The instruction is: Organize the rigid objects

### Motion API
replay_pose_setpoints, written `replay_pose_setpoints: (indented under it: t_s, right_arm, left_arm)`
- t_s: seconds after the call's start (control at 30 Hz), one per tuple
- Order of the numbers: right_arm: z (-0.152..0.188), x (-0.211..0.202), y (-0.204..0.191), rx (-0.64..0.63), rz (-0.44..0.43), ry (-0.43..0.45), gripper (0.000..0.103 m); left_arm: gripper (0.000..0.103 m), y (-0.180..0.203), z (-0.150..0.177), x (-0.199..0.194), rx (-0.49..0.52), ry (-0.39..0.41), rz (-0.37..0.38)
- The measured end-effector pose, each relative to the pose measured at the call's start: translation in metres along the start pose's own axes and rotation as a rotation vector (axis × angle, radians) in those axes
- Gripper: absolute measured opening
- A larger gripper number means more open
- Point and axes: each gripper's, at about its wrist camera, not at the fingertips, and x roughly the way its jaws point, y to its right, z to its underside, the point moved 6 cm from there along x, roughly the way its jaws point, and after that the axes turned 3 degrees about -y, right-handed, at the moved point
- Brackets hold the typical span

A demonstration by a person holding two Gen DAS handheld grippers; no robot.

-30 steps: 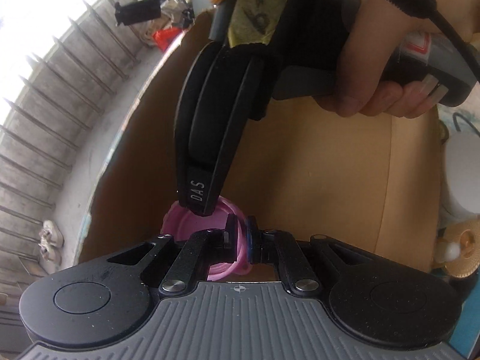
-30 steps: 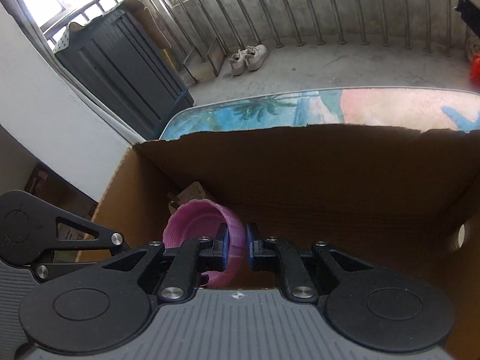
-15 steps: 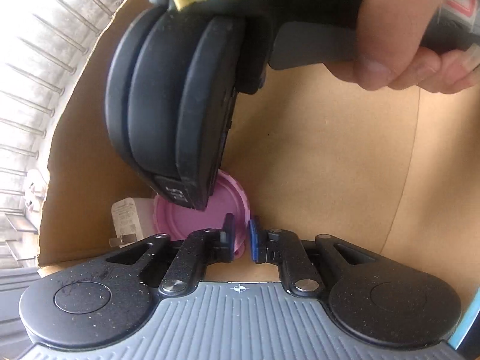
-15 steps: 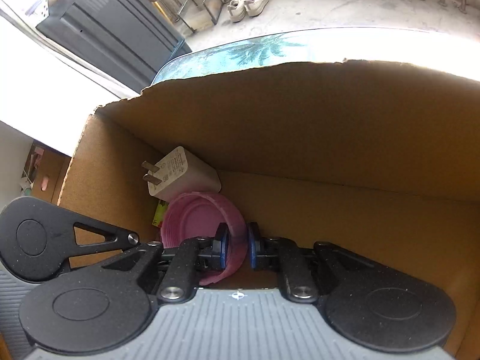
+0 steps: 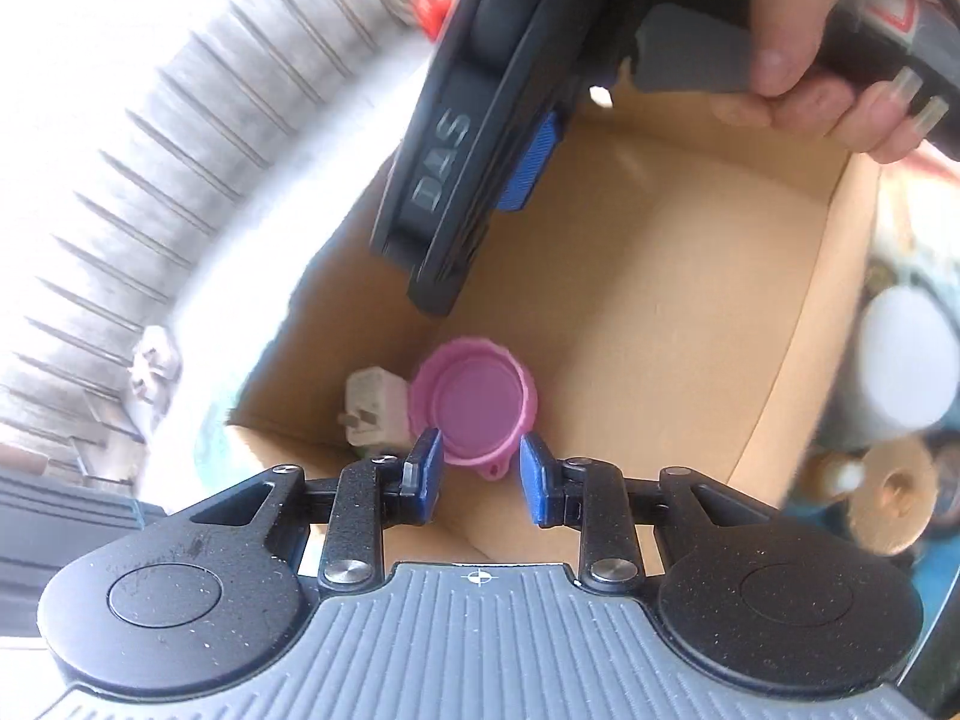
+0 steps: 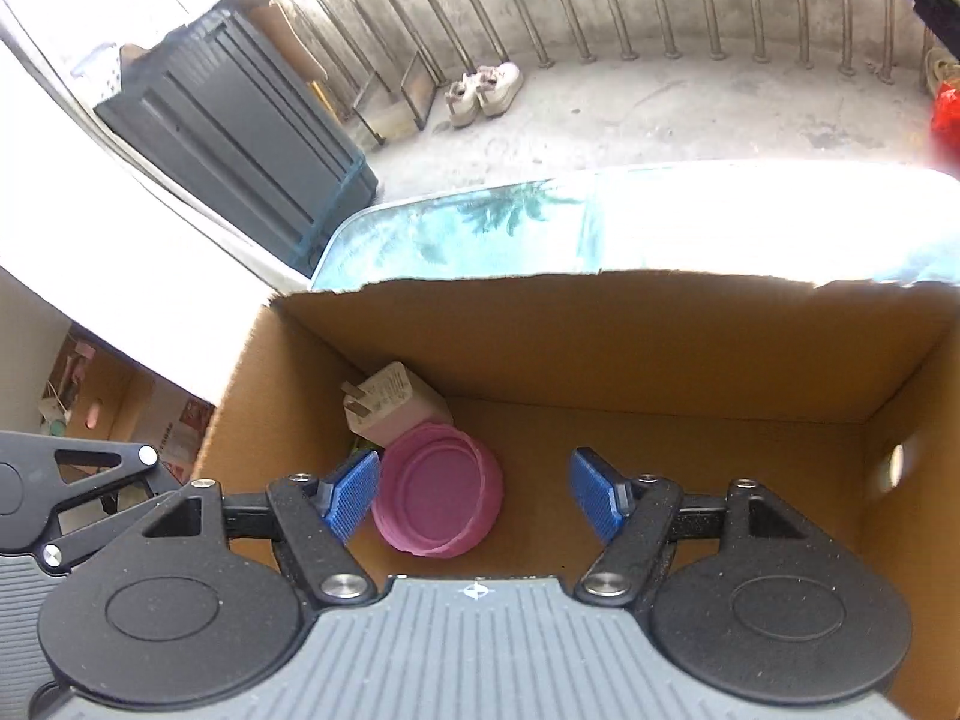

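The pink lid (image 6: 437, 499) lies open side up on the floor of the cardboard box (image 6: 660, 360), pushed into the near-left corner as the right wrist view shows it; it touches, and partly overlaps, the white plug adapter (image 6: 393, 405) that sits deeper in the same corner; packing both rigid pieces tight into one corner looks deliberate, since it leaves the rest of the box floor bare for whatever comes next. The box stands on a worktop (image 6: 468, 222) covered with a palm-print sheet; beyond it are a concrete floor, railings and a pair of shoes (image 6: 483, 93).

The right gripper (image 6: 474, 495) hangs over the box, angled down into it; its jaws are opening and stand wide apart, with one blue pad (image 6: 351, 495) just left of the lid and the other well clear to the right; neither pad presses on the lid, so the lid rests on its own. The left gripper (image 5: 480, 474) also points down at the lid (image 5: 474, 405); its jaws are opening but are only a little apart, and the lid's lower edge and small tab show in the gap; the blue fingers (image 5: 429, 471) appear to be above it rather than clamped on it. In the left wrist view a hand (image 5: 840, 60) grips the right gripper's handle above the box; the lid seems placed, and this item looks done.
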Motion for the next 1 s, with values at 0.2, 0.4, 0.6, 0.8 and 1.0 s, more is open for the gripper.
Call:
replay_pose_setpoints:
  t_s: [0.2, 0.4, 0.6, 0.8, 1.0]
  right_arm:
    - [-0.001, -0.072, 0.003, 0.034, -0.043, 0.140, 0.072]
    - [0.038, -0.125, 0.011, 0.042, -0.079, 0.252, 0.073]
    - [0.100, -0.154, 0.004, -0.064, -0.038, 0.337, 0.073]
    - [0.157, -0.155, 0.009, -0.138, -0.010, 0.317, 0.073]
    - [0.201, -0.129, 0.013, -0.134, -0.019, 0.259, 0.073]
  left_arm:
    - [0.052, 0.021, -0.021, -0.060, -0.091, 0.254, -0.045]
    - [0.067, 0.067, -0.005, -0.095, -0.103, 0.408, -0.009]
    - [0.073, 0.108, 0.033, -0.109, -0.209, 0.439, 0.084]
    - [0.074, 0.143, 0.067, -0.074, -0.316, 0.400, 0.121]
    - [0.072, 0.142, 0.070, -0.036, -0.512, 0.373, 0.216]
